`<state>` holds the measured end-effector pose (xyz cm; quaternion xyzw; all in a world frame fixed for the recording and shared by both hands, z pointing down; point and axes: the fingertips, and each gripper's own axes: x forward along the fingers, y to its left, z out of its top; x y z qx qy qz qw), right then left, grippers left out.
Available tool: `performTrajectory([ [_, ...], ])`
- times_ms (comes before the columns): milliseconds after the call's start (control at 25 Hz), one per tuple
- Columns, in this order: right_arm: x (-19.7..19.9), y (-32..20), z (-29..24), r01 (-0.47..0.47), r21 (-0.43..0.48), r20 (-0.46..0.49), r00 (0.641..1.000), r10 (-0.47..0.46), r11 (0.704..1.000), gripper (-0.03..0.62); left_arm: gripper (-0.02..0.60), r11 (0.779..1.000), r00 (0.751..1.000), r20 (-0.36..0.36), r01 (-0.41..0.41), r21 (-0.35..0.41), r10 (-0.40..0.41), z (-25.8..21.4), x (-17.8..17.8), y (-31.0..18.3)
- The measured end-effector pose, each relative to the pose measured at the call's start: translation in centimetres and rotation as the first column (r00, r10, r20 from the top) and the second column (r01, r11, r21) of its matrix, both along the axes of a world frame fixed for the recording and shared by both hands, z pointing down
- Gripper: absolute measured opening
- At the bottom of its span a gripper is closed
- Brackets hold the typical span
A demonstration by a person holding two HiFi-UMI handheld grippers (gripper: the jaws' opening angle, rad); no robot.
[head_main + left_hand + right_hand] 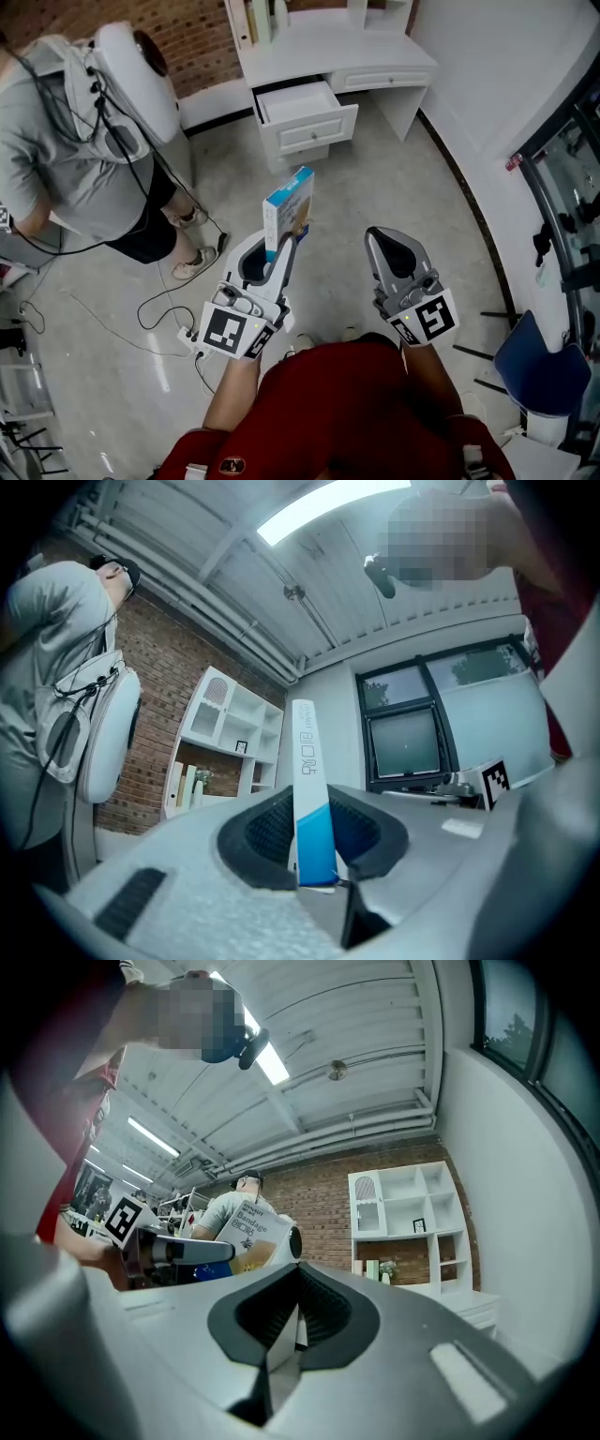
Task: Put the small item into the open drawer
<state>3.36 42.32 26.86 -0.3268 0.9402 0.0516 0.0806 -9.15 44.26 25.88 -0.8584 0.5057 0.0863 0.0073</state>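
1. While the left gripper (279, 251) pinches the box (289, 208) by its lower end, the box stands upright, with its long axis rising out of the jaws.
2. The open drawer (295, 98) lies almost straight ahead of that gripper and well apart from it. The box is not yet in it.
3. The right gripper (377, 240) is pressed together on nothing, level with the left and no nearer the drawer. In my judgement, the forward carry falls to the left.
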Motion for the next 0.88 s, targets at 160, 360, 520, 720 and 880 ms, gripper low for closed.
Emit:
performTrajectory([
  [160,-3.1,-0.2,1.4,-0.016,-0.008,-0.046,0.999,0.016,1.0,0.011,0.083,1.0,1.0,-0.021,-0.005,0.004,0.005,1.2,-3.5,-0.9],
  [360,-3.9,-2.4,2.0,-0.032,-0.026,-0.071,0.997,0.03,0.999,0.011,0.083,1.0,0.999,-0.037,0.007,-0.024,-0.008,2.1,-5.4,-2.6],
  [520,-4.6,-6.5,2.4,-0.04,-0.014,-0.069,0.997,0.039,0.999,0.011,0.083,0.999,0.999,-0.025,0.024,-0.03,-0.025,2.5,-6.9,-6.3],
  [720,-4.5,-14.0,2.9,-0.035,0.008,-0.048,0.998,0.035,0.999,0.011,0.083,0.998,0.999,0.024,0.042,-0.036,-0.041,2.7,-6.8,-12.9],
  [880,-3.5,-22.0,2.6,-0.028,0.022,-0.037,0.999,0.028,0.999,0.011,0.083,0.997,0.997,0.052,0.055,-0.053,-0.053,2.6,-5.9,-20.4],
])
